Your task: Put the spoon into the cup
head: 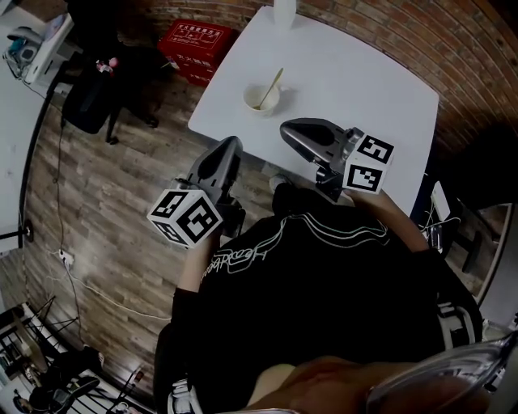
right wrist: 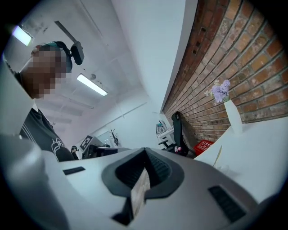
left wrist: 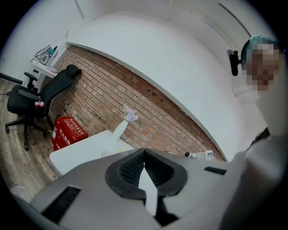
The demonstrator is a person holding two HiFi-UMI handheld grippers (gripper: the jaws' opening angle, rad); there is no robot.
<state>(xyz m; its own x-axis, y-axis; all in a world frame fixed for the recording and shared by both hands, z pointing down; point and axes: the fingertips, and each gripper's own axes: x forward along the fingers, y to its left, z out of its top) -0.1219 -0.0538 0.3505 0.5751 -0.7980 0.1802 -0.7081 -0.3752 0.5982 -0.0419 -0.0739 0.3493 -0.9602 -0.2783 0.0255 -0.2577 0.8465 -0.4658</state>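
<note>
Spoon [head: 273,85]: I see it inside the cup [head: 261,100] on the table [head: 348,73], handle leaning out over the rim.
Left tongs [head: 234,145]: closed, empty.
Right tongs [head: 286,130]: closed, empty (both well apart from the cup).
Progress: I'd call it done.

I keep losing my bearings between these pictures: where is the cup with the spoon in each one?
Head view: cup upper centre, on the white table.
Left gripper view: cup faint, low, left of centre.
Right gripper view: cup faint, lower right.
Shared landmark: the white vase.
</note>
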